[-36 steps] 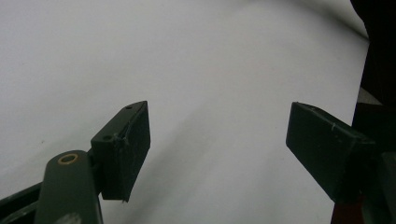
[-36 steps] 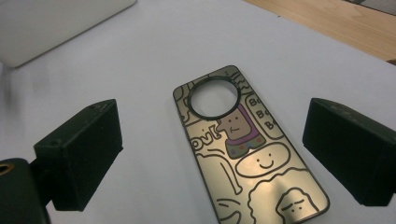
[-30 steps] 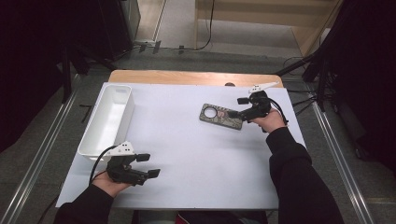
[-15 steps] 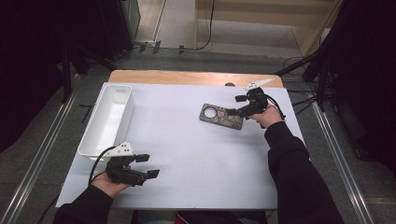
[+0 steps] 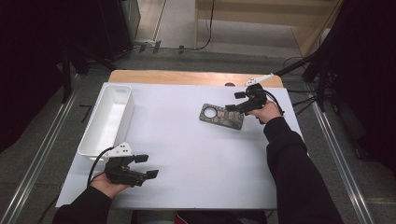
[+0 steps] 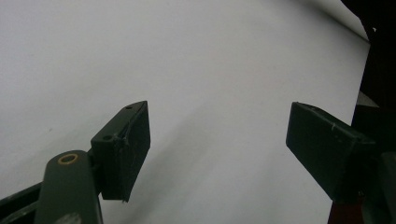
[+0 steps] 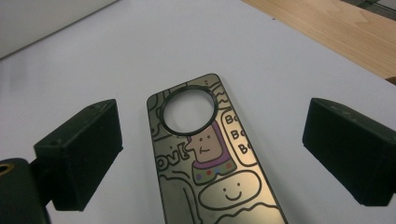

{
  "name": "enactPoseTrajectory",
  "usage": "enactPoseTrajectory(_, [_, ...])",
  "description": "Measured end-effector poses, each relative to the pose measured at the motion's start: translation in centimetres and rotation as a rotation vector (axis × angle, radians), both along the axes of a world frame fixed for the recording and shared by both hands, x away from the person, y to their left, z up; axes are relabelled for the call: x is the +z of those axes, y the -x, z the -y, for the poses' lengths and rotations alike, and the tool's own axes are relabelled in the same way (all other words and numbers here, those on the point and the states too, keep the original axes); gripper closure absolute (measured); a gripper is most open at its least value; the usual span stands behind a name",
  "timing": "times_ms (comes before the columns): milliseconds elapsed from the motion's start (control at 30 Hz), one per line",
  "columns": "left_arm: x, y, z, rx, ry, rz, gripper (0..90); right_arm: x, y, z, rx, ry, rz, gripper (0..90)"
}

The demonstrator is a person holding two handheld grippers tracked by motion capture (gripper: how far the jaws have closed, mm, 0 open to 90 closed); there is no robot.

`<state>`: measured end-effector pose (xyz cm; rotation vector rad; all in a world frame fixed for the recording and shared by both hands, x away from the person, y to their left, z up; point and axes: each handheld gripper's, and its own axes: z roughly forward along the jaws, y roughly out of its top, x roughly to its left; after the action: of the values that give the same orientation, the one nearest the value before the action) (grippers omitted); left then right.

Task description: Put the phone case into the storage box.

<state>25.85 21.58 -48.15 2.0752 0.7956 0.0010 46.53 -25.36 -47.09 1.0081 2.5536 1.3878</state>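
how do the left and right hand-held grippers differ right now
The right hand-held gripper is at the table's far right, its jaws either side of the cartoon-printed phone case, apart from it. The left hand-held gripper is near the front left over bare white table, with nothing between its jaws. Both are open.

The only lettering sits on the phone case (image 7: 210,158) lying flat on the white table — cartoon speech bubbles beside its round camera hole read "Bo", "Bo", "Bo" down one edge, each cut off by the rim. Left of the little figure, bubble letters look like "ov" — the rest can't be read.
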Motion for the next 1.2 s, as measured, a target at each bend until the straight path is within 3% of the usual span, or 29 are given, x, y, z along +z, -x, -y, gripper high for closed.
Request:
enactPoseTrajectory(500, [0.0, 0.0, 0.0, -0.001, -0.002, 0.0, 21.6, -0.1, -0.2, -0.1, 0.024, -0.007, 0.003, 3.8])
enactPoseTrajectory(1067, [0.0, 0.2, -0.1, 0.004, -0.002, 0.0, 21.6, -1.1, -0.3, 0.0, 0.075, 0.025, 0.01, 3.8])
enactPoseTrajectory(1200, [0.0, 0.2, -0.2, 0.006, -0.002, 0.002, 21.6, -1.3, -0.3, -0.2, 0.082, 0.052, 0.008, 3.8])
